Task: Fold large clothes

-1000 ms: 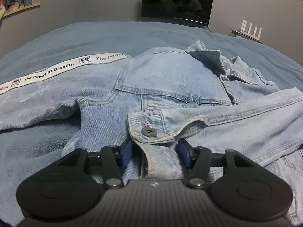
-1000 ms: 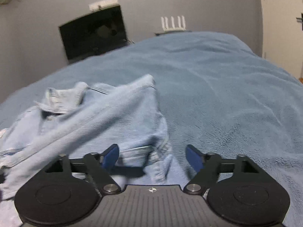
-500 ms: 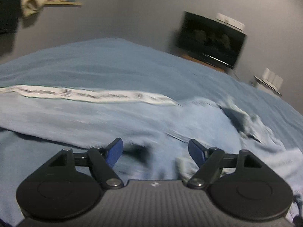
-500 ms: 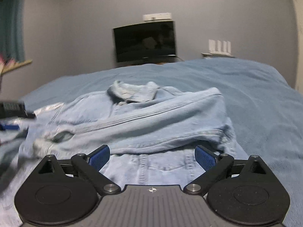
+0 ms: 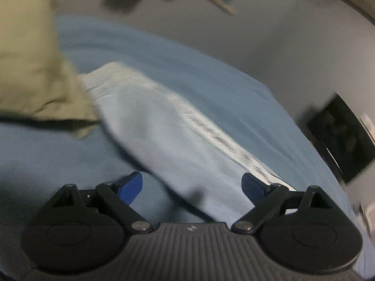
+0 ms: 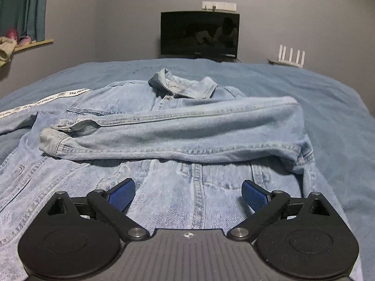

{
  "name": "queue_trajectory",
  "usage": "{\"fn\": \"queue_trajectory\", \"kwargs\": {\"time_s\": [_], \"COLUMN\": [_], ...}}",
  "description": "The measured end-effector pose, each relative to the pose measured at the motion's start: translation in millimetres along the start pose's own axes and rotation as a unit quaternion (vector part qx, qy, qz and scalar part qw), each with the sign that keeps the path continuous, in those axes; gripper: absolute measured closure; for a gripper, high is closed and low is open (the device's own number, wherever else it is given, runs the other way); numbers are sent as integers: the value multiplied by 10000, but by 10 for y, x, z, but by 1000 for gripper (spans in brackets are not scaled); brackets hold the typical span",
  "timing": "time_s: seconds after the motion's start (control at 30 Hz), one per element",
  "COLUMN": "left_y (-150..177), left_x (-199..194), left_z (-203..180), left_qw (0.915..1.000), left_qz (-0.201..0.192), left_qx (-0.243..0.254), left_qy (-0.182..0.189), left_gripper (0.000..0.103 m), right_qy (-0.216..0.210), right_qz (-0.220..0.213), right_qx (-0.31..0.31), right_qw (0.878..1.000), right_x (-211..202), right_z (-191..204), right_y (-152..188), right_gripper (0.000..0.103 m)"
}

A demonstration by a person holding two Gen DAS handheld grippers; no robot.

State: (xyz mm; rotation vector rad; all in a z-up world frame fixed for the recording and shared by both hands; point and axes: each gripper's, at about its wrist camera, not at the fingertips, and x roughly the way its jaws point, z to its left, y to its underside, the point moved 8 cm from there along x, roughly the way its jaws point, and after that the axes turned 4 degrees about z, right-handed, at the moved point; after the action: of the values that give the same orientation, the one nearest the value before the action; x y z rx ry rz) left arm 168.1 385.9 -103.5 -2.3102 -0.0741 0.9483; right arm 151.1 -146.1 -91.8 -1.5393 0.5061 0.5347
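A light blue denim jacket [image 6: 168, 187] lies front up on the blue bed [image 6: 328, 98], collar at the far side. One sleeve [image 6: 175, 131] is folded across the chest, cuff to the left. The other sleeve [image 5: 164, 135], with a white printed stripe, lies stretched out to the left; it also shows in the right wrist view [image 6: 42, 100]. My left gripper [image 5: 192, 185] is open and empty just above that stretched sleeve; this view is blurred. My right gripper [image 6: 187, 193] is open and empty above the jacket's lower front.
A khaki garment [image 5: 30, 70] lies by the stretched sleeve's cuff. A dark TV screen [image 6: 199, 34] and a white router [image 6: 290, 55] stand past the bed's far edge. A shelf with clothes [image 6: 14, 44] is on the left wall.
My left gripper has let go of the folded sleeve's cuff, opened, and swung left over the stretched sleeve. My right gripper has drawn back and turned to face the jacket squarely.
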Motion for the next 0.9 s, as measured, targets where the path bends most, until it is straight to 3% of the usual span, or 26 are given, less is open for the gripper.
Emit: {"fn": "queue_trajectory", "kwargs": {"time_s": [0.2,0.27,0.37,0.47,0.5,0.53,0.57,0.6,0.8,0.9], "left_y": [-173,-267,-364,-489,-523,-554,-565,-583,-639,-631], "left_x": [252,294,383,459,462,481,492,515,206,20], "left_z": [354,455,480,539,565,555,527,473,80,-272], "left_qw": [9988,9967,9964,9956,9956,9971,9987,9993,9932,9861], "left_qz": [-92,-225,-338,-469,-482,-462,-401,-335,-935,-1185], "left_qx": [-478,-722,-632,-723,-744,-592,-313,14,678,1157], "left_qy": [86,288,442,377,294,98,-97,-179,-134,116], "left_gripper": [12,12,13,24,38,70,89,98,100,100], "right_qy": [-26,-53,-68,-52,-48,-43,-36,-27,24,15], "right_qz": [84,114,165,201,207,213,220,225,241,245], "right_qx": [-22,0,11,-28,-40,-52,-69,-88,-178,-191], "right_qw": [10000,9999,9998,9998,9998,9998,9997,9997,9995,9995], "right_x": [42,57,81,103,109,114,120,125,147,150], "right_z": [9,4,13,34,37,41,46,50,68,56], "right_y": [30,39,53,66,70,74,78,80,86,87], "right_gripper": [4,4,4,3,3,3,3,3,3,3]}}
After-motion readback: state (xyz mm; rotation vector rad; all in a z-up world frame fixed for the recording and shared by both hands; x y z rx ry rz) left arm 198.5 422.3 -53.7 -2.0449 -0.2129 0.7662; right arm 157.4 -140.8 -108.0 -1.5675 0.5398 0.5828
